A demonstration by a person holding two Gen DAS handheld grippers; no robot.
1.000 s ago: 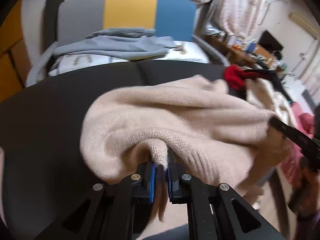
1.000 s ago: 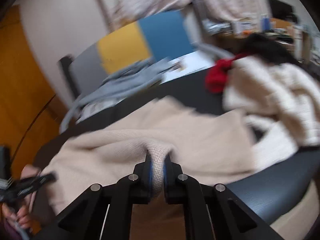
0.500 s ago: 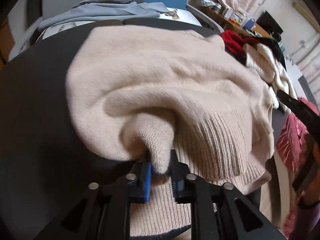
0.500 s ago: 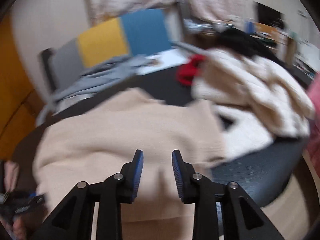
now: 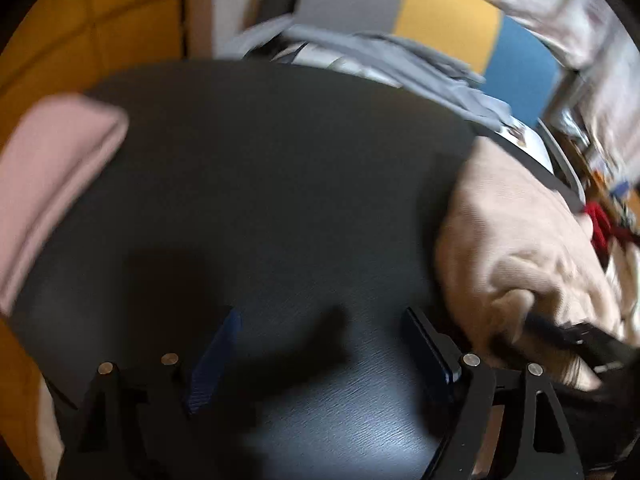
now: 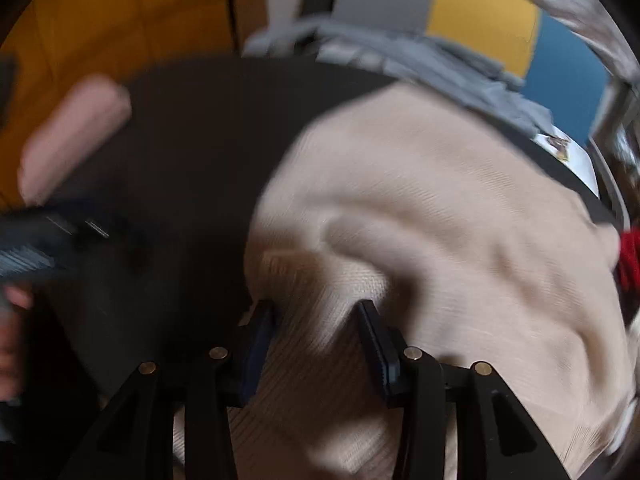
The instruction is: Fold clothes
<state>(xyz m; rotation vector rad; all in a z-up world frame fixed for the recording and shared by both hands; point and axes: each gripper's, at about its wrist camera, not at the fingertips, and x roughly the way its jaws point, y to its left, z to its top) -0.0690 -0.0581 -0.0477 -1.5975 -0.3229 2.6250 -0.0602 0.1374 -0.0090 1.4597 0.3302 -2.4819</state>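
Note:
A beige knit sweater (image 6: pixel 440 208) lies bunched on the black table (image 5: pixel 260 168), at the right edge of the left wrist view (image 5: pixel 520 240). My left gripper (image 5: pixel 320 316) is wide open over bare tabletop, left of the sweater, with nothing between its fingers. My right gripper (image 6: pixel 316 312) is open above the sweater's ribbed edge, and the knit shows in the gap between its fingers. The right gripper (image 5: pixel 580 340) also appears against the sweater in the left wrist view. The left gripper (image 6: pixel 40 240) is blurred at the left of the right wrist view.
A folded pink cloth (image 5: pixel 52 168) lies at the table's left side. Grey clothes (image 5: pixel 400 60) are draped on a chair behind the table. A red garment (image 5: pixel 600 224) sits at the far right. A hand (image 6: pixel 12 320) holds the left gripper.
Both grippers have let go of the sweater. The left one opened wide and swung left over bare table. The right one opened wider and shifted toward the sweater's left end.

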